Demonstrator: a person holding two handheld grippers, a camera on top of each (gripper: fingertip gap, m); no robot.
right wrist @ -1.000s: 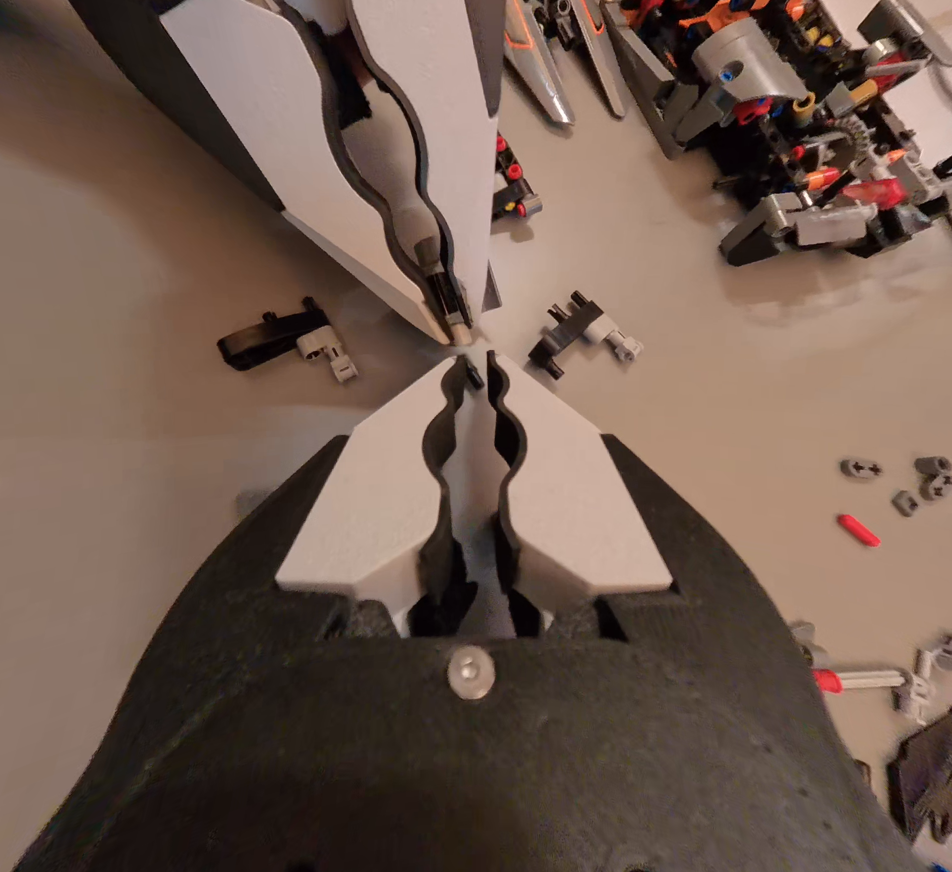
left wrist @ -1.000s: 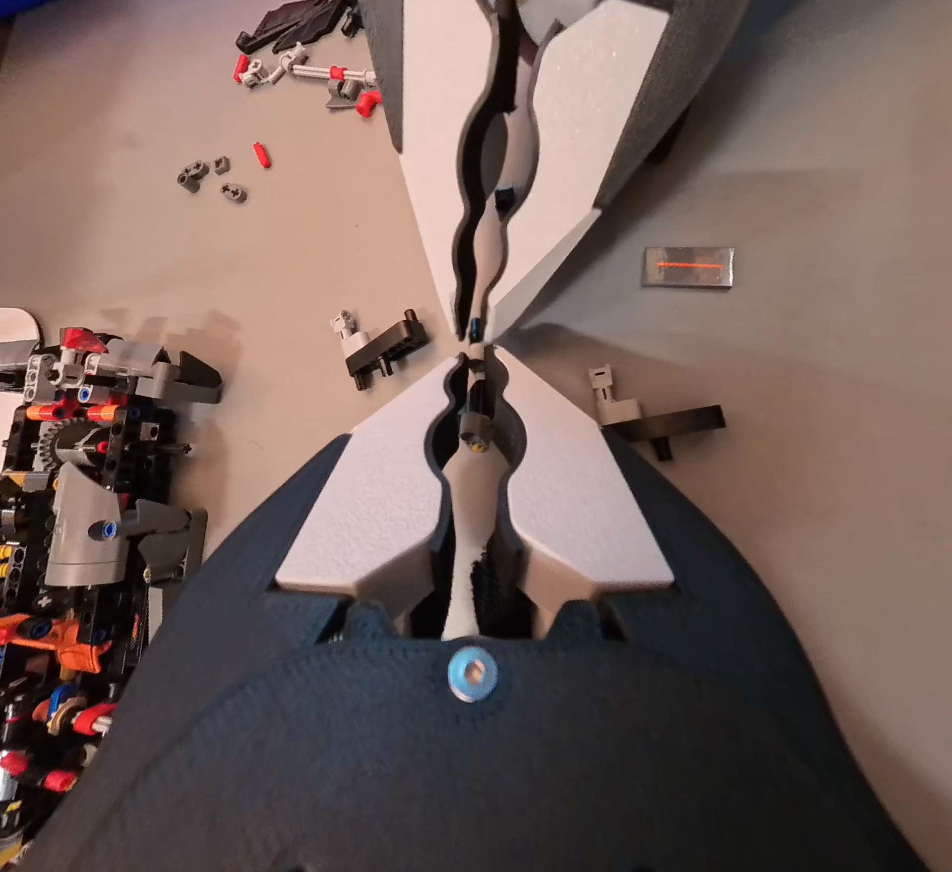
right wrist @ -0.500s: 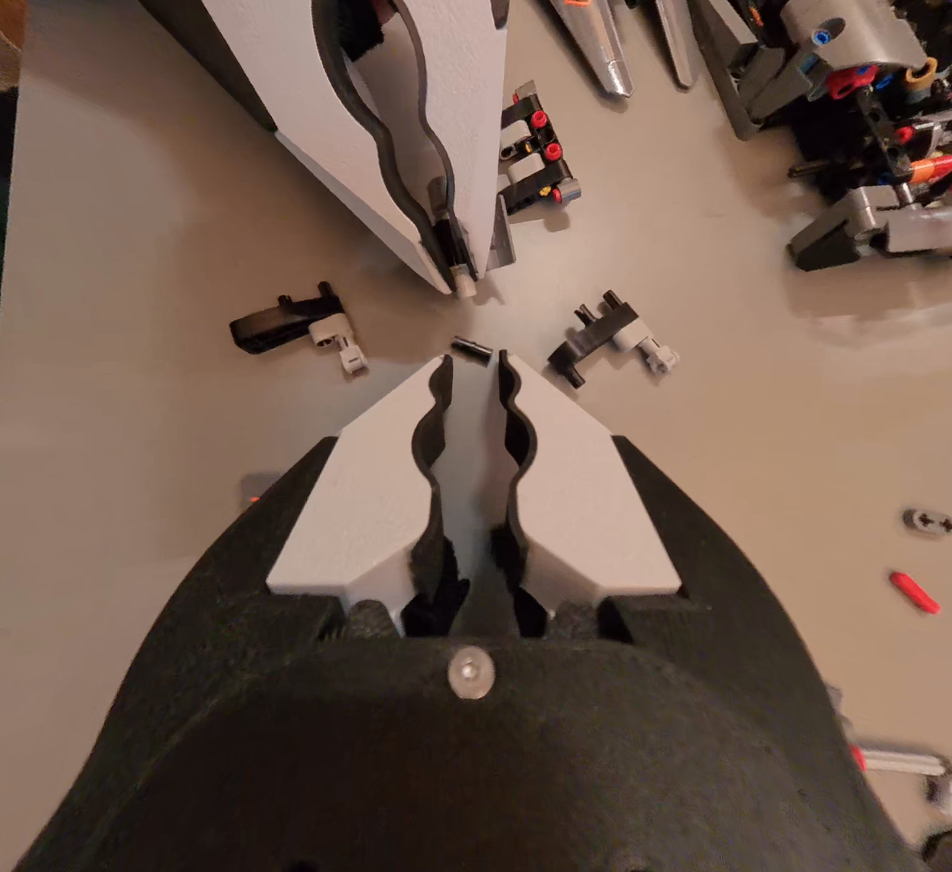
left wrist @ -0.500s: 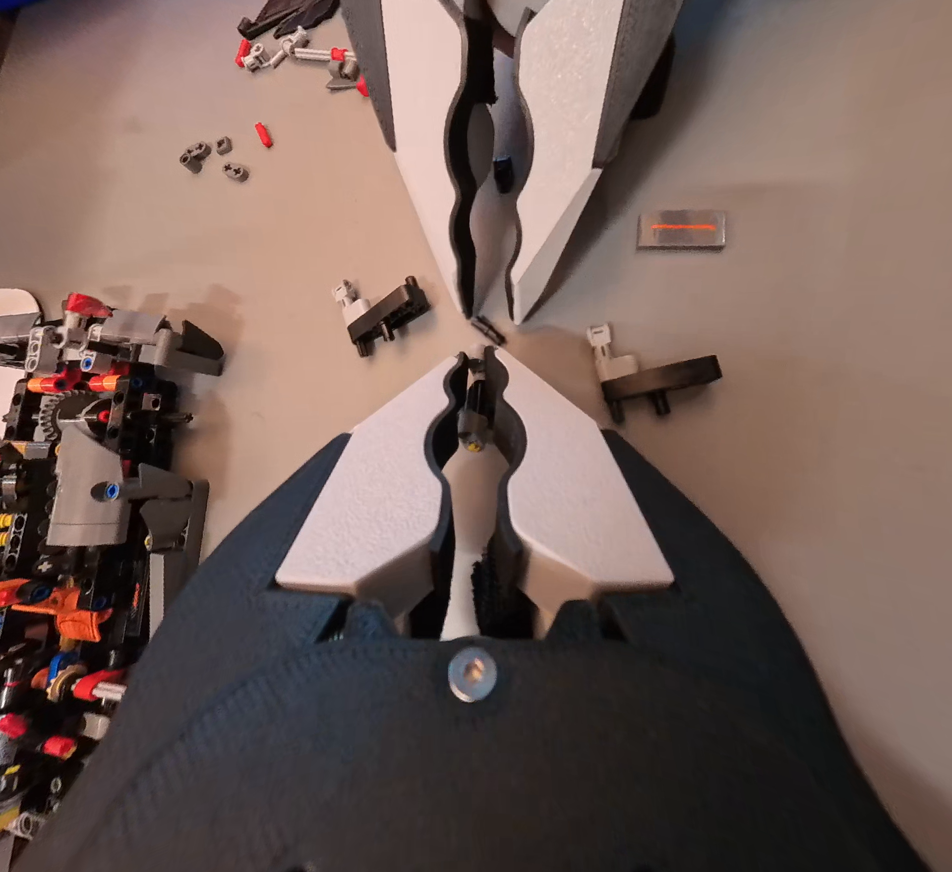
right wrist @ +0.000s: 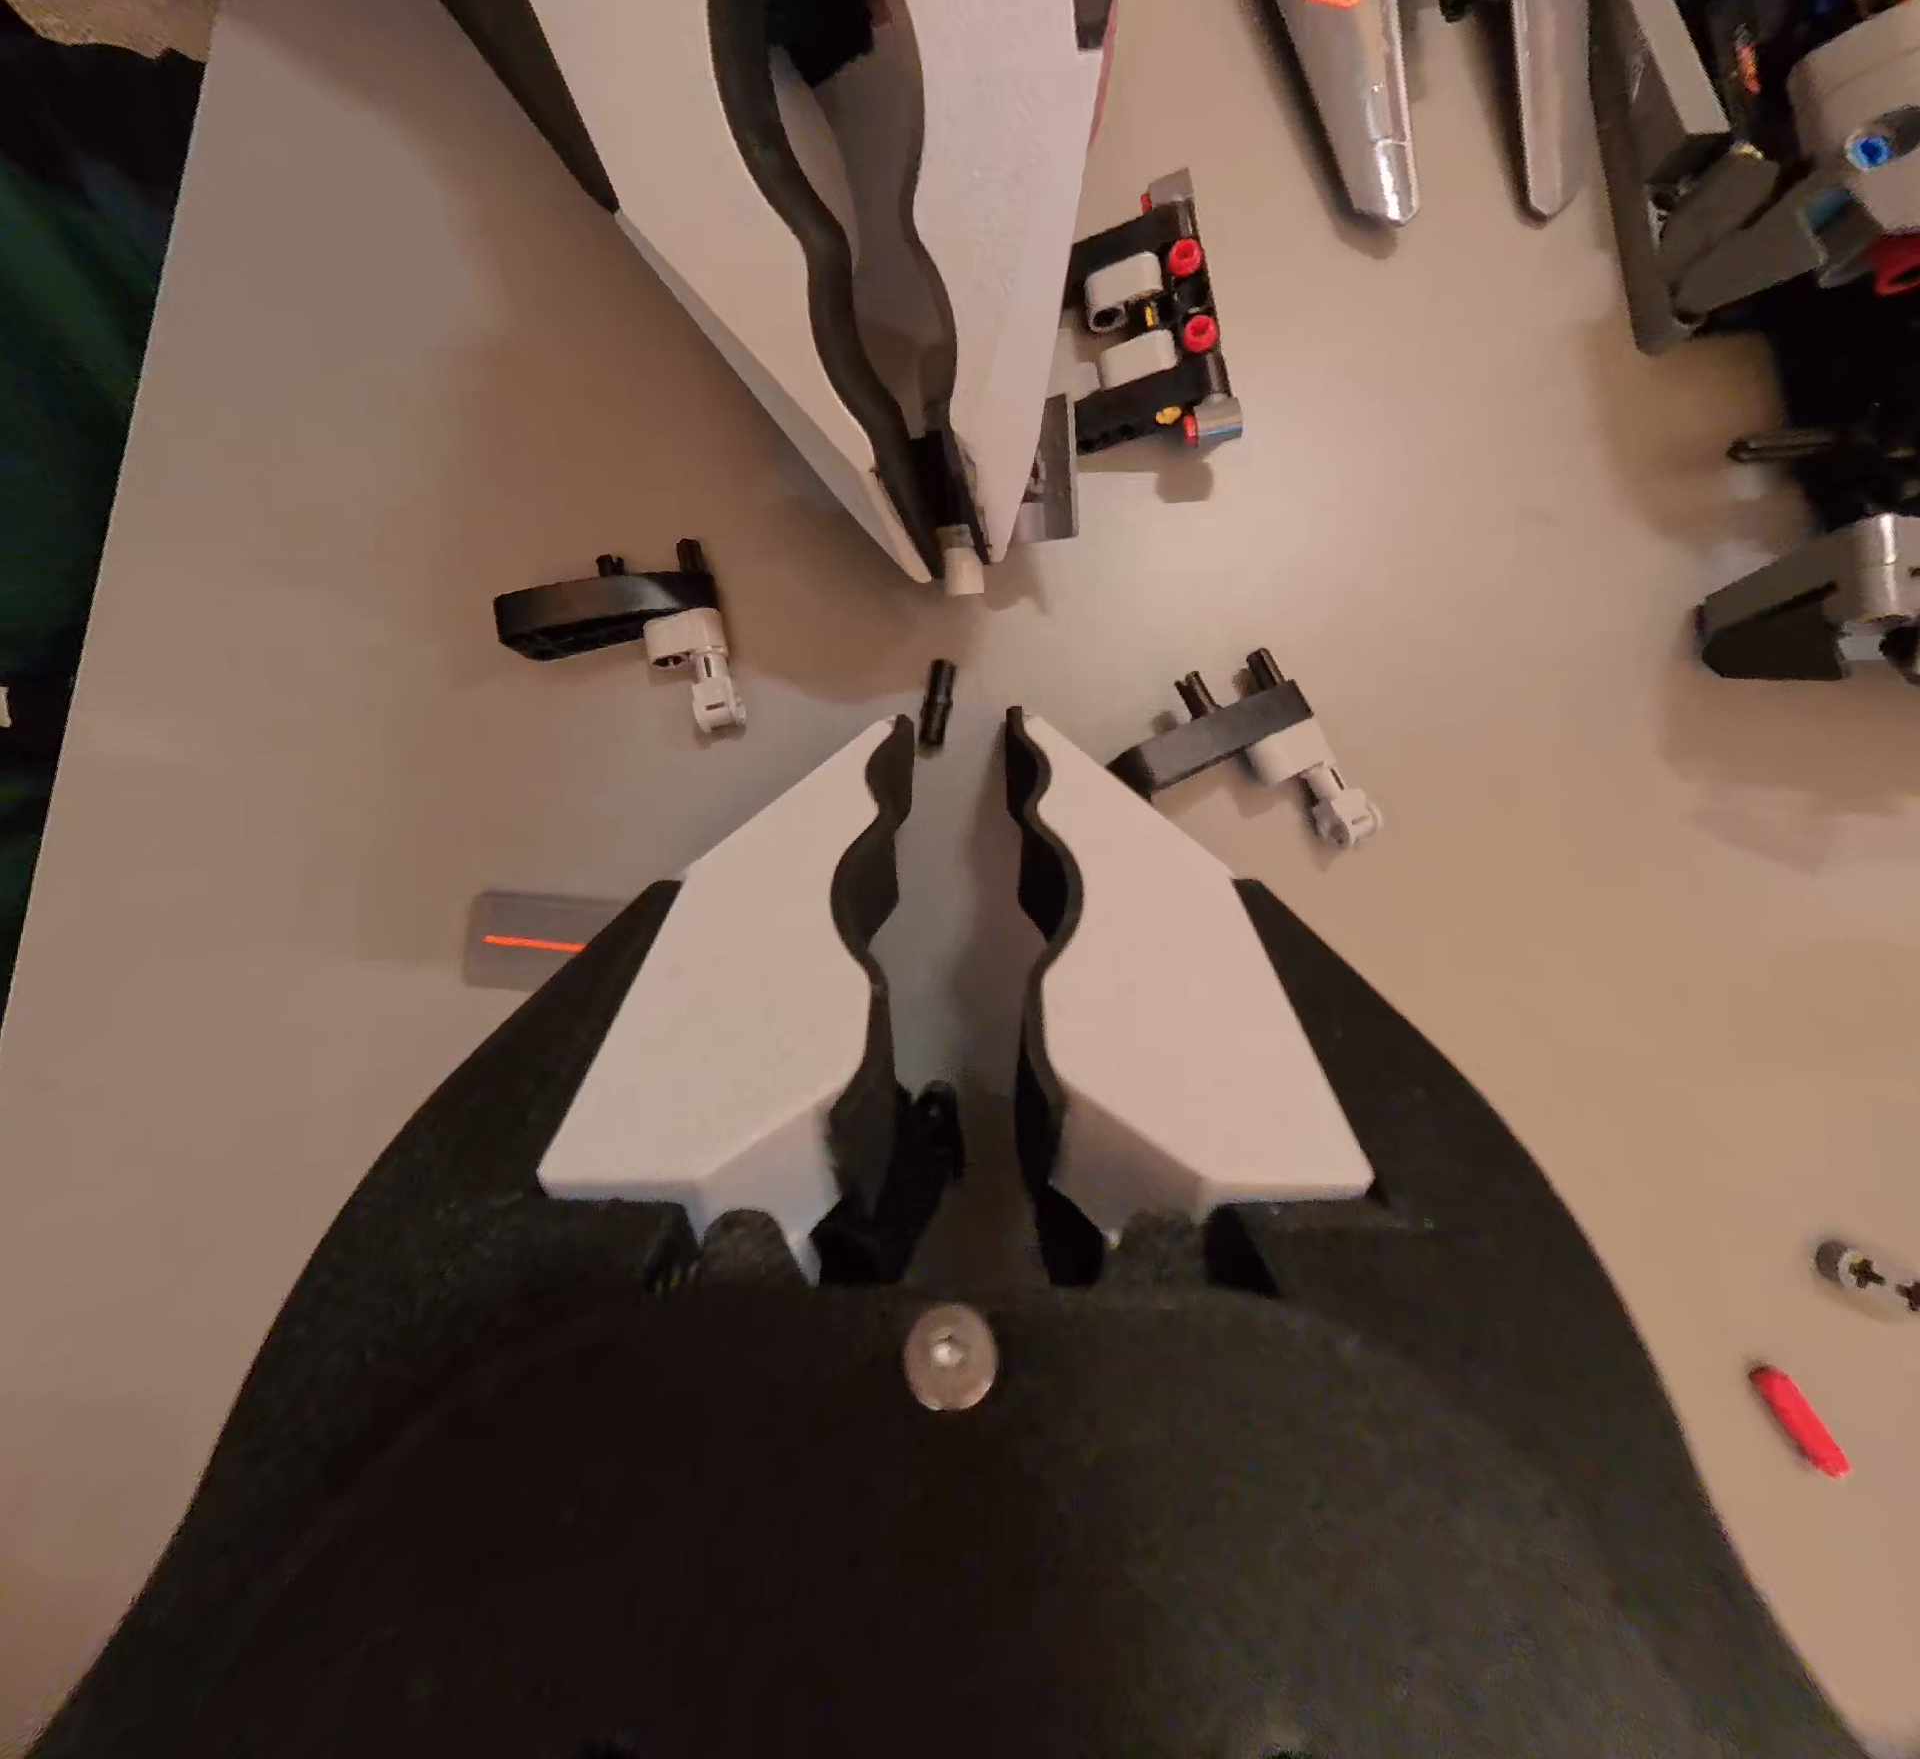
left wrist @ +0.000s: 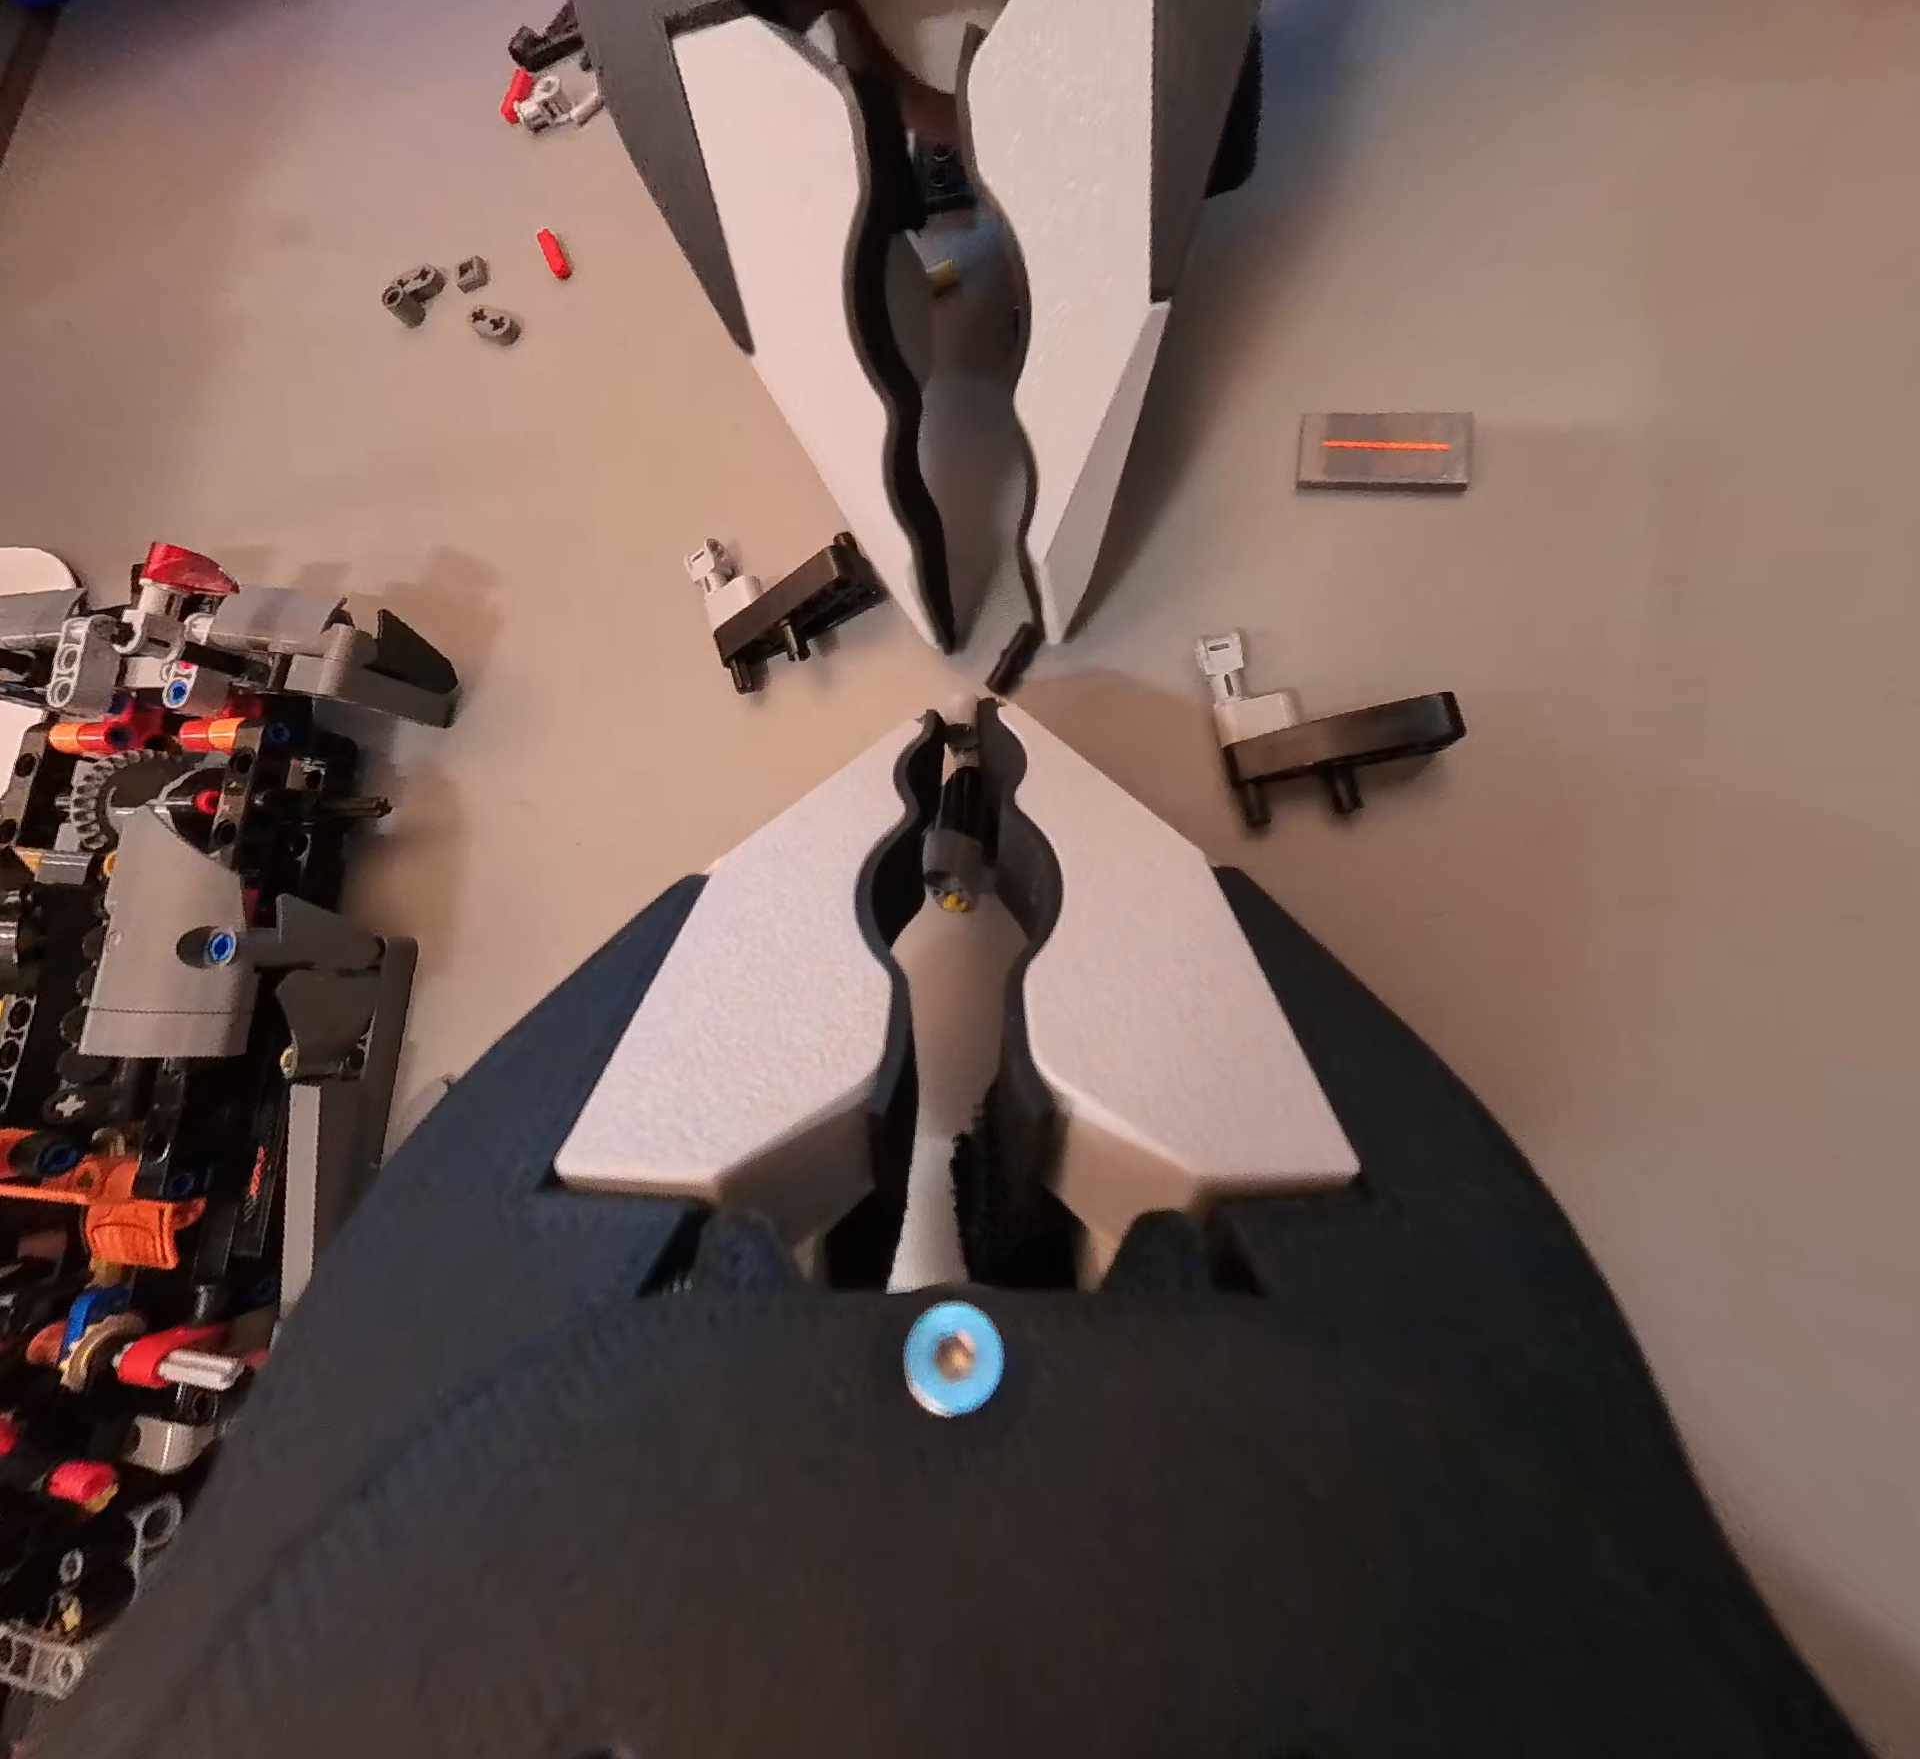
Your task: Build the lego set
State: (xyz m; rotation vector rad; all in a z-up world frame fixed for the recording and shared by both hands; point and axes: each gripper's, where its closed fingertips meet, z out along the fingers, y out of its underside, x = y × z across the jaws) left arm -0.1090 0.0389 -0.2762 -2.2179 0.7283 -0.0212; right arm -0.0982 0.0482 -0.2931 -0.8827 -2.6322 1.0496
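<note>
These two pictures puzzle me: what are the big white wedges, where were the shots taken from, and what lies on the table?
The wedges are fingers of two hand-held grippers; a person works them, no robot arm. Each picture comes from a camera on one gripper, looking along its fingers, so each also shows the other gripper opposite. The left gripper is shut on a small black and grey pin piece. The right gripper is open and empty; a loose black pin lies on the table at its tips. Around lie two black-and-grey subassemblies and the half-built model.

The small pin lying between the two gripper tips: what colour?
Black pin; the right wrist view shows it best.
</note>
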